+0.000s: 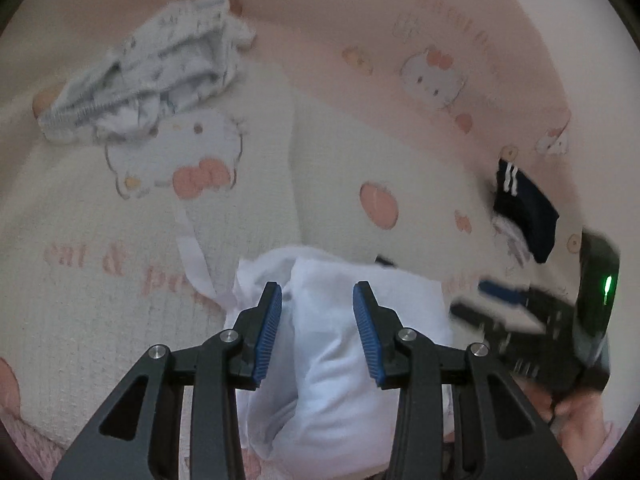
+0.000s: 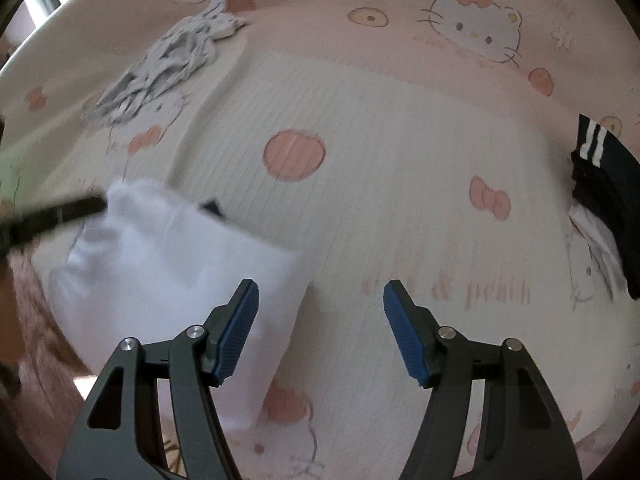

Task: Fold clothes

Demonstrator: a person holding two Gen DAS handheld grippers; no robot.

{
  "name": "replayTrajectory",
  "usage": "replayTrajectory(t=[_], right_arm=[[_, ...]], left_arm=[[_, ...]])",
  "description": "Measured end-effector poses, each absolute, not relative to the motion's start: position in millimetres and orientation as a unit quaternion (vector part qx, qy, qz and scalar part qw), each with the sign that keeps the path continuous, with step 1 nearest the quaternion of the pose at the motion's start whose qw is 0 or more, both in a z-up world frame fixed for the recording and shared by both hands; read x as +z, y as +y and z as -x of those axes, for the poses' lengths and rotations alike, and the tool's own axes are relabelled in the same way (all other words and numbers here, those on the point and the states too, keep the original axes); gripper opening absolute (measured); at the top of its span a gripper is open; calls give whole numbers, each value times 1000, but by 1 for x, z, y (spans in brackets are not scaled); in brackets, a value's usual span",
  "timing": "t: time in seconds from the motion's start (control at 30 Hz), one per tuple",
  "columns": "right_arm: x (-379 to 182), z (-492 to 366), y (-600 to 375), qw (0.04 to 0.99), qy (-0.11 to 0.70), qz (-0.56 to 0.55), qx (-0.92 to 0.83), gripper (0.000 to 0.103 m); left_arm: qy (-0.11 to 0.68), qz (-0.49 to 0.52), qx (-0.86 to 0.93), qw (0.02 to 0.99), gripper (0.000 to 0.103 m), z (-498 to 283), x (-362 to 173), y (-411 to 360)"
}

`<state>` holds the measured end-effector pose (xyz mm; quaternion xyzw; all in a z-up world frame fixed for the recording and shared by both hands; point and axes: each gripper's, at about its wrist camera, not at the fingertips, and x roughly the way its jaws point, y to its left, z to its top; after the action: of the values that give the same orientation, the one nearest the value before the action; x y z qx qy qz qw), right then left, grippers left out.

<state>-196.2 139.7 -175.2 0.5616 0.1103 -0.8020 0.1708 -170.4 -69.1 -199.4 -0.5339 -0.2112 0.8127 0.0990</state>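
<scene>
A folded white garment [image 1: 340, 340] lies on the cream and pink Hello Kitty bed sheet [image 1: 80, 280]. My left gripper [image 1: 317, 300] is open right above it, its blue pads [image 1: 268, 332] apart over the cloth and not pinching it. My right gripper [image 2: 320, 320] is open and empty, with its left finger over the garment's right edge [image 2: 180, 272]. The right gripper also shows blurred at the right of the left wrist view [image 1: 540, 320]. The left gripper shows as a dark blur at the left of the right wrist view [image 2: 60, 212].
A crumpled grey patterned garment [image 1: 160, 76] lies at the back left; it also shows in the right wrist view [image 2: 168, 64]. A dark folded garment with white stripes [image 1: 524, 208] lies at the right on something white, also in the right wrist view [image 2: 604, 184].
</scene>
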Motion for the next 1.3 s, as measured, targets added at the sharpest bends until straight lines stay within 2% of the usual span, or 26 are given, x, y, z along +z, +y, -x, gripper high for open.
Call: replayTrajectory(t=[0.07,0.1,0.2,0.27,0.37,0.4,0.43,0.5,0.57,0.6,0.63,0.7,0.8,0.83,1.03,1.2,1.3], right_arm=[[-171,203,131,195,99,-564,-796,67],[-169,205,124,212,94,-564,-792,67],[-161,205,96,263,110,-556,-781,67],[-159,205,76,288,124,-551,-774,67],[-163,207,50,308,145,-552,-761,67],[-166,207,42,322,145,-556,-753,67],[-168,207,37,334,146,-560,-744,67],[-173,206,19,354,163,-563,-728,67],[-178,206,3,353,187,-558,-728,69],[-183,207,-1,353,189,-562,-724,75],[-187,209,-5,352,192,-566,-720,76],[-196,211,-13,350,197,-575,-713,74],[-206,214,-12,338,181,-582,-717,54],[-208,216,-9,330,171,-582,-723,52],[-214,215,-5,288,162,-559,-760,51],[-201,219,2,259,131,-539,-790,51],[-186,218,13,261,105,-547,-789,55]], left_arm=[[-189,531,822,83,15,164,-200,-67],[-179,523,830,74,12,162,-196,-68],[-179,508,841,45,14,164,-181,-82],[-192,512,837,16,32,161,-172,-98],[-241,523,817,36,35,143,-170,-109],[-247,537,805,49,37,138,-173,-106],[-247,547,798,55,44,134,-175,-102],[-235,558,793,69,46,129,-179,-93],[-224,569,788,78,45,125,-185,-85],[-220,574,785,77,45,123,-189,-83],[-220,577,783,77,45,123,-193,-82],[-226,571,786,78,30,123,-197,-84],[-235,564,788,74,19,122,-198,-89],[-235,561,790,74,17,122,-198,-90],[-181,543,818,64,12,129,-187,-83],[-170,549,818,31,12,137,-187,-92],[-155,561,813,19,12,132,-192,-95]])
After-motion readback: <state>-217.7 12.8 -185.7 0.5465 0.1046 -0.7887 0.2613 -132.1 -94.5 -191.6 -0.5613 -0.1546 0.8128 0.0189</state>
